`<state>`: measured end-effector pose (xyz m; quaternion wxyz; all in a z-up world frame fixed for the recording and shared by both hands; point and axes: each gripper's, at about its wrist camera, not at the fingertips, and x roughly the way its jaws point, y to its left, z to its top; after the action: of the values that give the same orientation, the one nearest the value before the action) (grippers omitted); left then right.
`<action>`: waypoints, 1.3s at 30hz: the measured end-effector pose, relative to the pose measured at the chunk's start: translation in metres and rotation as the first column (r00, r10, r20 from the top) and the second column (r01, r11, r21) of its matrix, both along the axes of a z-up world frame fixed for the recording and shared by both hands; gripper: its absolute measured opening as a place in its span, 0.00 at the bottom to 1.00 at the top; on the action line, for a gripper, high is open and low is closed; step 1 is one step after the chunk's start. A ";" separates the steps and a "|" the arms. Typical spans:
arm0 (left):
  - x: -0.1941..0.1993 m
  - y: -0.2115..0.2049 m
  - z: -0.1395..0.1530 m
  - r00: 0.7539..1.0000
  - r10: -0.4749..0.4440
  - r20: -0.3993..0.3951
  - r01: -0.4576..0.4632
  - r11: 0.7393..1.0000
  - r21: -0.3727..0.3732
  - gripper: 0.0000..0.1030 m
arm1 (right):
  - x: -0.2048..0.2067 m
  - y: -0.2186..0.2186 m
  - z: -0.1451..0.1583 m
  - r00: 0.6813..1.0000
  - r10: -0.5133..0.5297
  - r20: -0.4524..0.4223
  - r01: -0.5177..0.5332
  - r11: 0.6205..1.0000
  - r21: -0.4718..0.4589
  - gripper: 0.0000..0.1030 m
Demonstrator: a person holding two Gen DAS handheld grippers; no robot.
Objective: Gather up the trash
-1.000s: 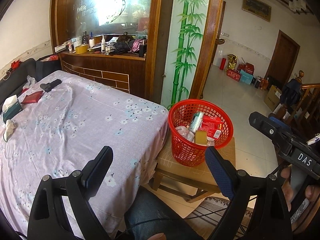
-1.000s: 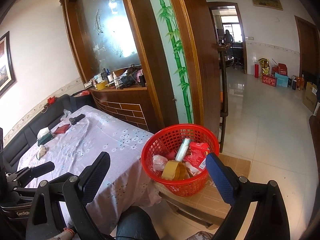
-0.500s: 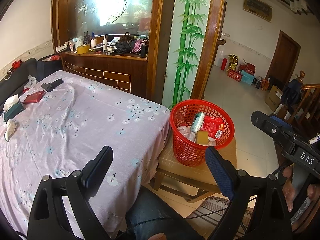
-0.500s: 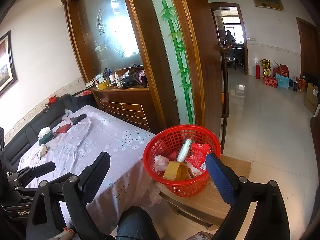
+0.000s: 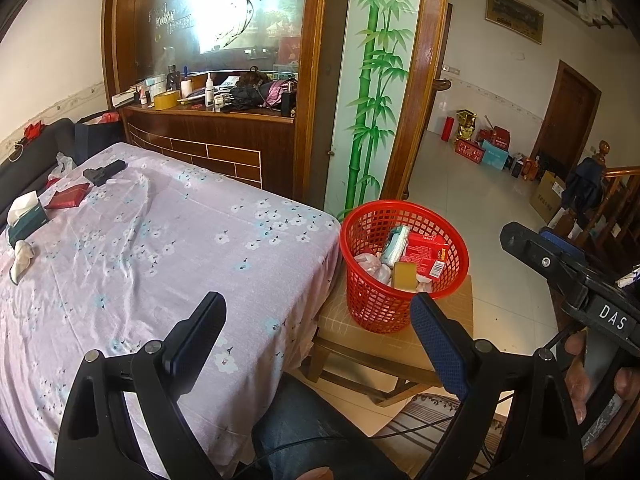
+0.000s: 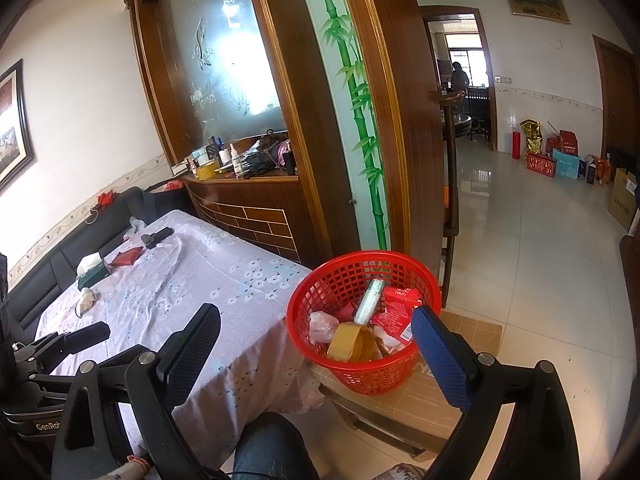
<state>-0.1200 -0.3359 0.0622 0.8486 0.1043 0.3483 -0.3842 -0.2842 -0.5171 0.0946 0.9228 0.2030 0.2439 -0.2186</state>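
A red mesh basket (image 5: 404, 280) (image 6: 360, 368) stands on a low wooden stool (image 5: 392, 344) beside the table. It holds a tape roll (image 6: 352, 342), a red box (image 6: 394, 314), a tube (image 6: 370, 300) and a crumpled bag (image 6: 322, 326). My left gripper (image 5: 316, 324) is open and empty, held near the table's front edge. My right gripper (image 6: 316, 336) is open and empty, just in front of the basket. It also shows in the left wrist view (image 5: 560, 264) at the right.
The table has a lilac flowered cloth (image 5: 140, 248). At its far left lie a tissue pack (image 5: 26, 216), a red packet (image 5: 68, 196), a black object (image 5: 104, 172) and a white mask (image 5: 22, 258). A cluttered wooden counter (image 5: 216, 112) stands behind. Tiled floor (image 6: 540, 264) stretches right.
Both grippers have drifted slightly; the basket sits a little further right in each view. Nothing was picked up or let go.
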 end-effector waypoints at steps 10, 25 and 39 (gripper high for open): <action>0.000 -0.001 0.000 1.000 0.002 0.001 -0.002 1.000 0.000 0.90 | 0.001 0.000 0.000 1.000 0.001 -0.001 -0.001 1.000 0.001 0.95; -0.002 -0.006 0.005 0.998 -0.069 0.011 0.069 0.998 -0.008 0.90 | 0.001 -0.003 -0.002 1.000 -0.006 -0.004 0.006 1.000 0.001 0.95; 0.027 -0.008 -0.008 0.993 -0.117 -0.029 0.117 0.993 -0.019 0.90 | 0.025 -0.009 -0.012 0.999 0.033 -0.034 -0.033 0.999 0.004 0.95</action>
<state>-0.0934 -0.3438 0.0547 0.8203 0.1117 0.3508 -0.4377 -0.2596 -0.5264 0.0831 0.9217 0.1966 0.2631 -0.2064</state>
